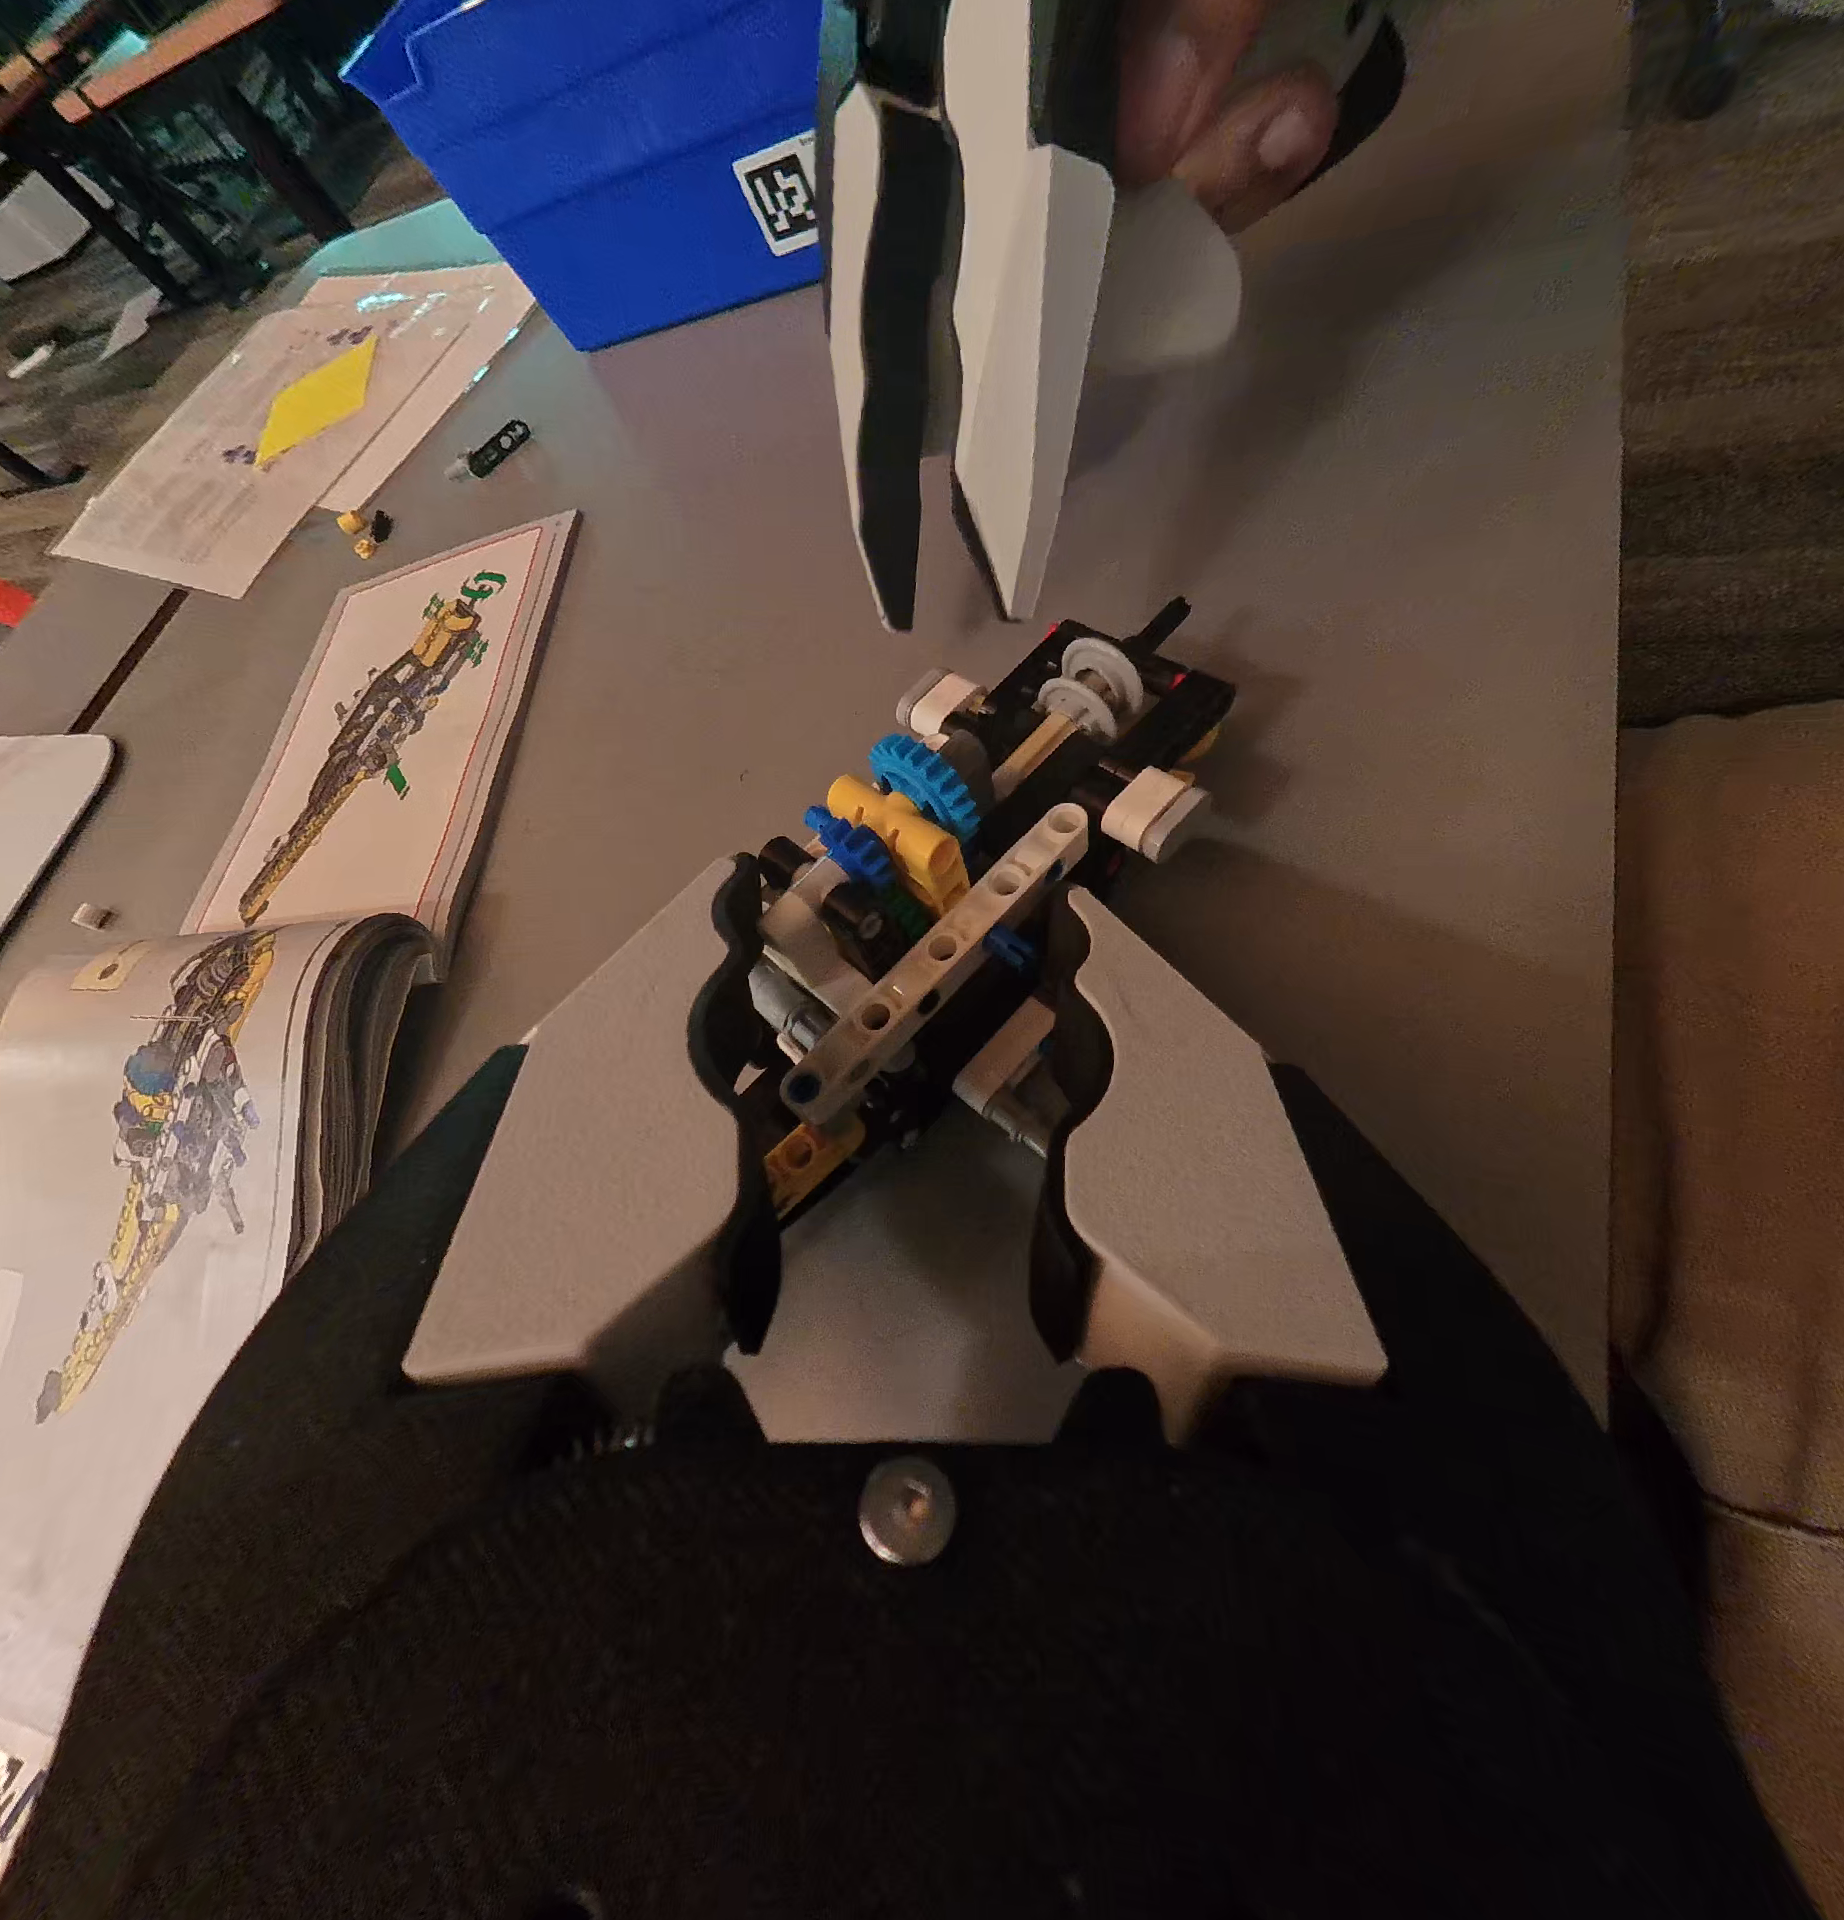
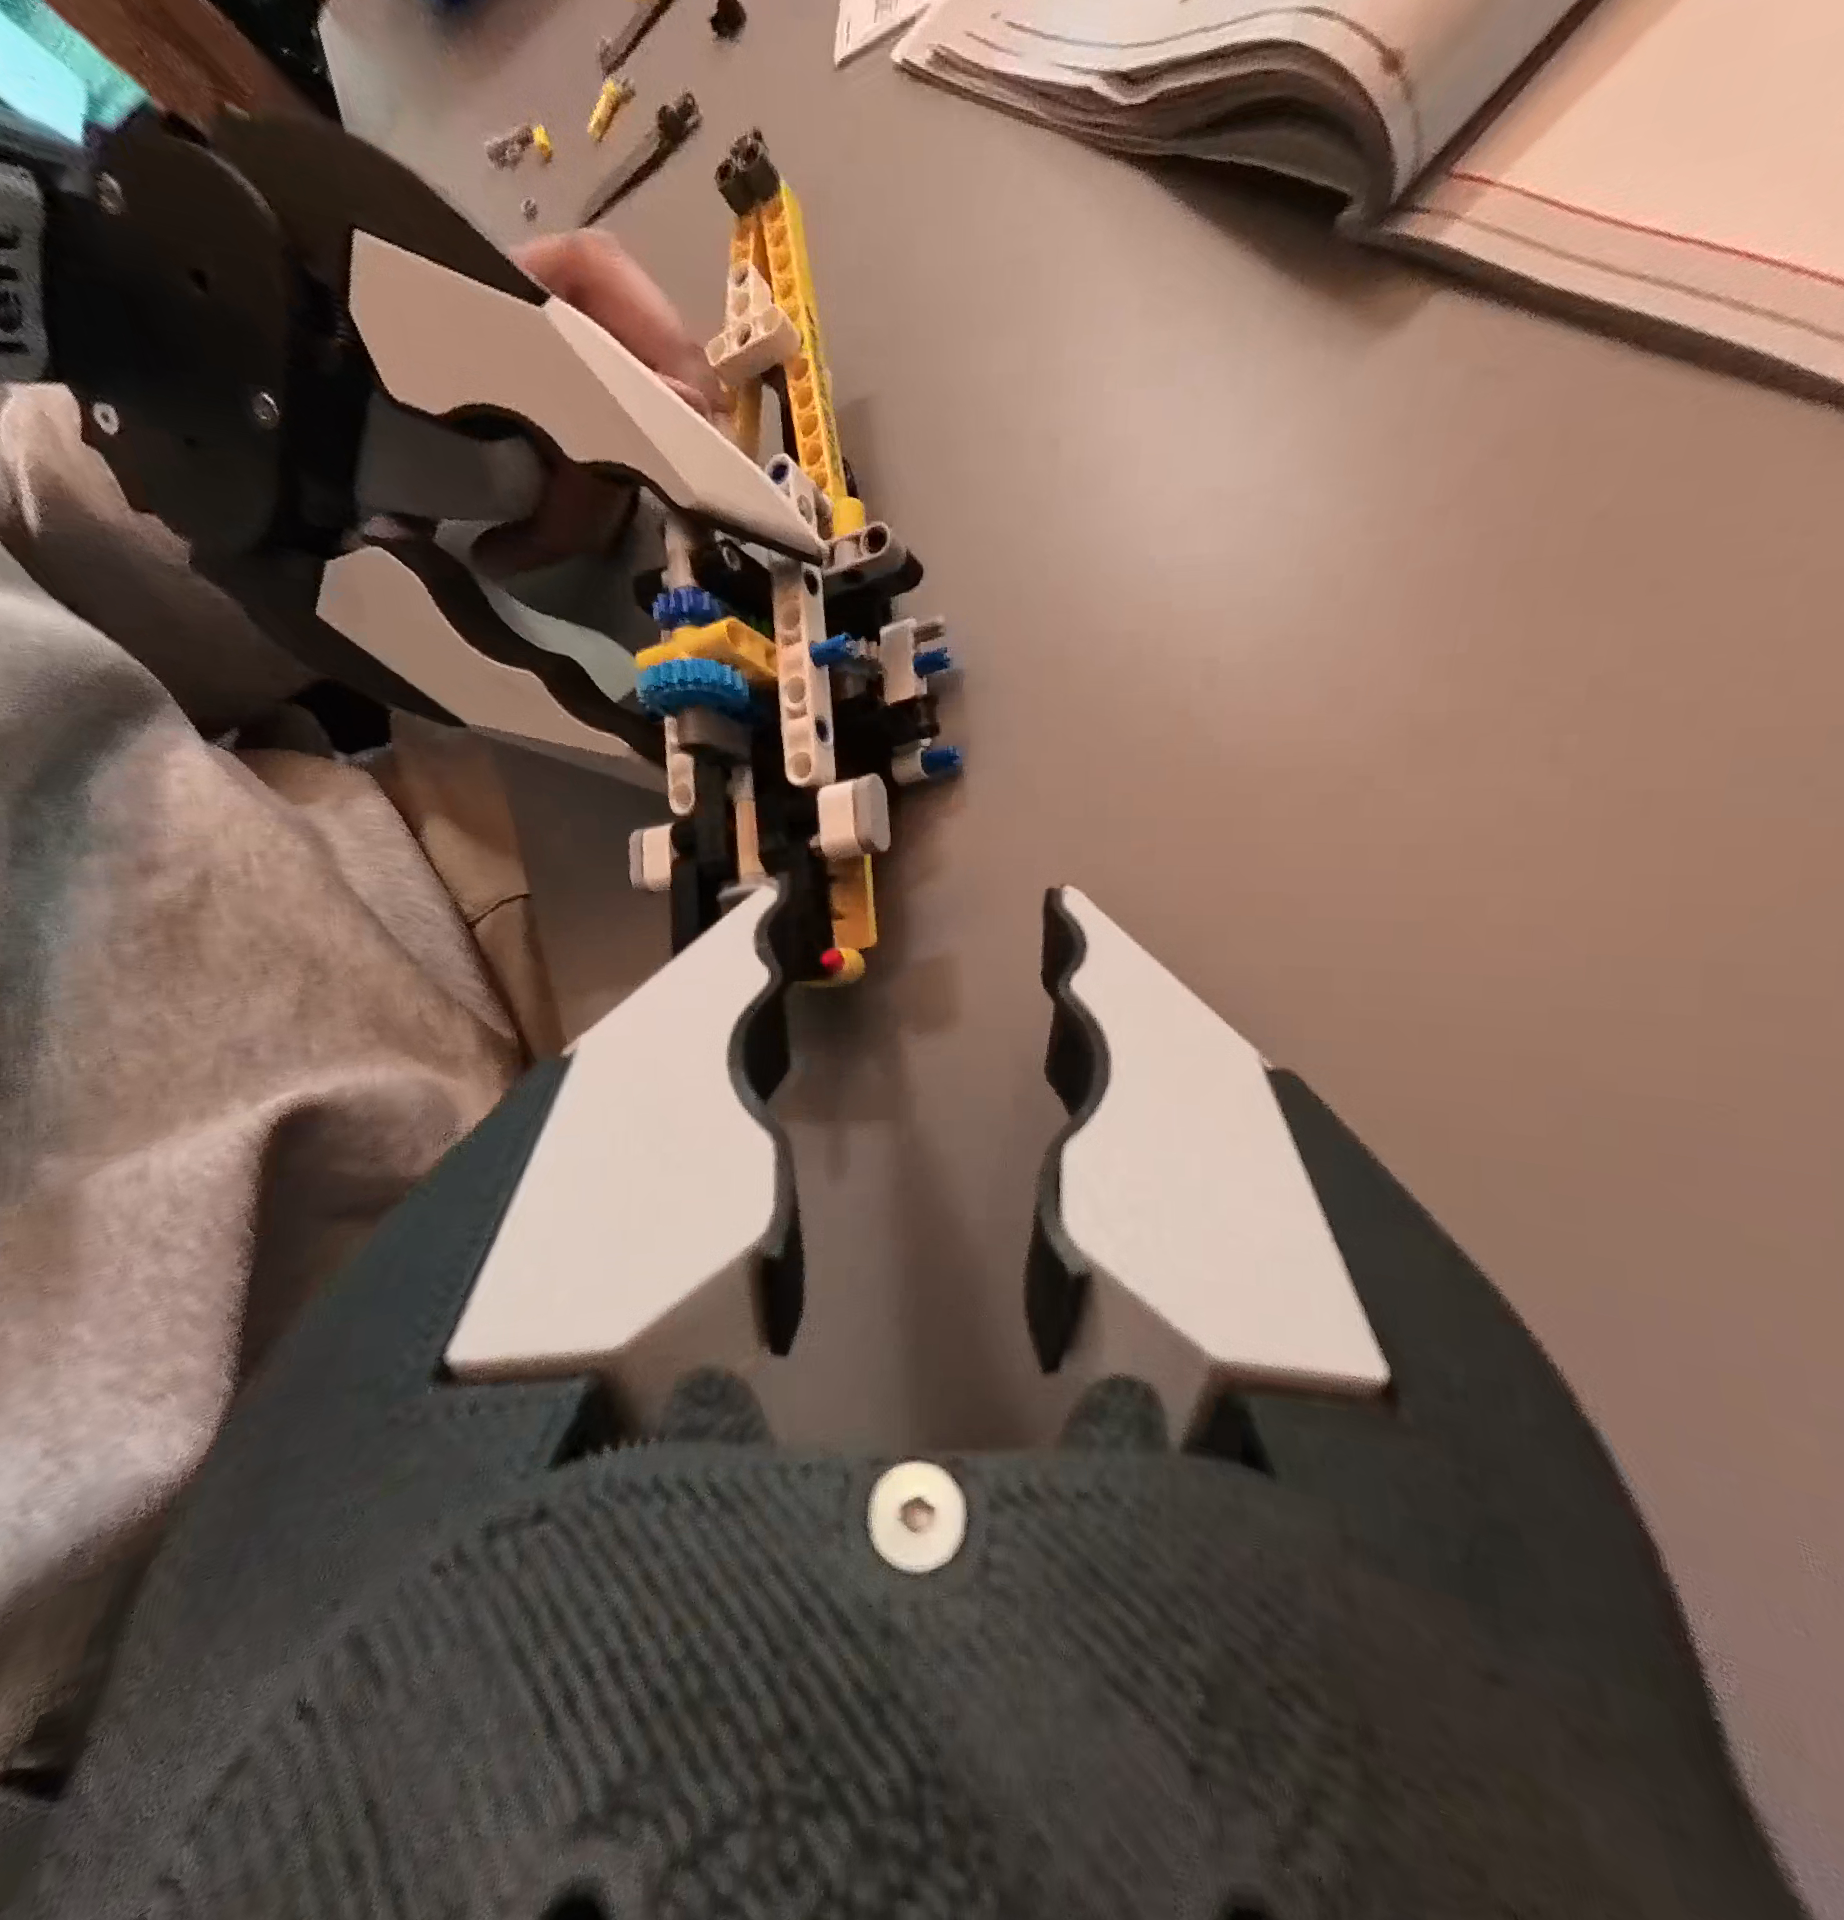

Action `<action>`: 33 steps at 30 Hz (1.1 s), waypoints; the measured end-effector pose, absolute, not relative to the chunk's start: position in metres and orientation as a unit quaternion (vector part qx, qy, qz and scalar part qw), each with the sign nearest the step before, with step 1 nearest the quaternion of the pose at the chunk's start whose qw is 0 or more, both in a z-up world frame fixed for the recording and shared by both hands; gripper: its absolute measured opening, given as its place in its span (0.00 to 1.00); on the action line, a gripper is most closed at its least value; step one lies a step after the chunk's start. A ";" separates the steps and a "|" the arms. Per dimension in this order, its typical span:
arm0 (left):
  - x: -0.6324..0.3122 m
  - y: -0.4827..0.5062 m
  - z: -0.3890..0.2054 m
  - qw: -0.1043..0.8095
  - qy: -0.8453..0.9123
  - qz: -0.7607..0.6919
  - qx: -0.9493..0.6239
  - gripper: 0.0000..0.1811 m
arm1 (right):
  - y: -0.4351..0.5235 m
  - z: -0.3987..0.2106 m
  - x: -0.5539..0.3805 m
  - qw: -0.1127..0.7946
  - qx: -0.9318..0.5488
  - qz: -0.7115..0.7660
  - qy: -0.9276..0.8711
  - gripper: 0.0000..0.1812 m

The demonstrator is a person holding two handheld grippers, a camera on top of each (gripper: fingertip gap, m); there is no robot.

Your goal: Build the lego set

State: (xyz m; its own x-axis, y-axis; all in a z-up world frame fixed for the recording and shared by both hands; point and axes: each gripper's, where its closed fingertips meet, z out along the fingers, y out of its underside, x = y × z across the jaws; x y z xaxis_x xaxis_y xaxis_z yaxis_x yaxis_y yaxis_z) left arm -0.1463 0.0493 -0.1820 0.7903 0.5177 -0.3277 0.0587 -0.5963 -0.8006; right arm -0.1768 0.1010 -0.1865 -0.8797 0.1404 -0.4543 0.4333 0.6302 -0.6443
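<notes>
Left claw (image 1: pixel 902 904): closed around the near end of the model (image 1: pixel 1001 831); both fingers press its sides. Judged a steadying grip, so the build cannot slide while parts go on.
Model: half-built lego chassis, lying flat on the grey surface (image 1: pixel 1365 727), long axis running away from the left claw. The right wrist view shows its yellow beams (image 2: pixel 804 395) stretching past the left claw's grip.
White beam (image 1: pixel 959 935): runs along the top between the left fingers; holes face up, so still reachable from above.
Gears: blue gear (image 1: pixel 923 784) and yellow connector (image 1: pixel 897 831) sit mid-model, uncovered, just beyond the left fingertips.
Far end: white bushes on an axle (image 1: pixel 1089 681), free of any grip; probably the working end.
Right claw (image 2: pixel 913 925): parted wide, holding nothing. Hangs just past the model's far end, its left finger at the edge of the model; contact cannot be told.
Reason for layout: one claw holds, the other is free to fetch or press; a judgement only.
Manual (image 1: pixel 222 1060): open, left of the model, pages up, near enough to consult.
Loose parts (image 2: pixel 627 125): small pins and axles on the surface beyond the model in the right wrist view.
Bin (image 1: pixel 606 156): blue, far end of the surface, well apart from the model.
</notes>
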 end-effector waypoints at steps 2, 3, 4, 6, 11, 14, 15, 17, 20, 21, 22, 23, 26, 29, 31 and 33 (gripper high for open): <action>-0.146 0.049 -0.182 0.416 -0.169 0.276 -0.850 0.29 | 0.099 -0.192 -0.173 0.175 0.147 -0.379 0.897 0.26; -0.146 0.049 -0.182 0.416 -0.169 0.276 -0.850 0.29 | 0.098 -0.193 -0.171 0.169 0.140 -0.373 0.901 0.27; -0.146 0.049 -0.182 0.416 -0.169 0.276 -0.850 0.29 | 0.097 -0.194 -0.171 0.161 0.137 -0.370 0.905 0.26; -0.146 0.049 -0.182 0.416 -0.169 0.277 -0.850 0.29 | 0.096 -0.195 -0.173 0.137 0.130 -0.361 0.913 0.27; -0.147 0.048 -0.181 0.414 -0.171 0.279 -0.849 0.29 | 0.093 -0.191 -0.170 0.072 0.081 -0.351 0.930 0.19; -0.148 0.048 -0.181 0.413 -0.173 0.281 -0.849 0.29 | 0.091 -0.189 -0.164 0.071 0.064 -0.350 0.932 0.11; -0.148 0.048 -0.181 0.413 -0.173 0.281 -0.849 0.29 | 0.091 -0.189 -0.160 0.082 0.059 -0.352 0.931 0.07; -0.148 0.047 -0.181 0.413 -0.174 0.281 -0.849 0.29 | 0.090 -0.188 -0.154 0.102 0.051 -0.356 0.928 0.01; -0.148 0.047 -0.181 0.413 -0.174 0.281 -0.849 0.29 | 0.090 -0.188 -0.154 0.102 0.053 -0.358 0.927 0.01; -0.148 0.047 -0.181 0.413 -0.174 0.281 -0.849 0.29 | 0.090 -0.188 -0.154 0.100 0.053 -0.358 0.927 0.01; -0.148 0.047 -0.180 0.413 -0.174 0.281 -0.849 0.29 | 0.090 -0.188 -0.154 0.099 0.053 -0.358 0.927 0.00; -0.148 0.047 -0.180 0.413 -0.174 0.281 -0.849 0.29 | 0.090 -0.188 -0.154 0.096 0.053 -0.358 0.927 0.00; -0.149 0.047 -0.180 0.413 -0.174 0.282 -0.848 0.29 | 0.090 -0.188 -0.155 0.091 0.062 -0.355 0.928 0.00; -0.149 0.046 -0.180 0.413 -0.173 0.282 -0.849 0.29 | 0.089 -0.188 -0.155 0.090 0.086 -0.356 0.926 0.00; -0.149 0.046 -0.180 0.414 -0.172 0.280 -0.849 0.29 | 0.089 -0.188 -0.155 0.092 0.103 -0.363 0.921 0.01; -0.149 0.046 -0.179 0.414 -0.172 0.280 -0.849 0.29 | 0.089 -0.187 -0.156 0.092 0.120 -0.372 0.916 0.01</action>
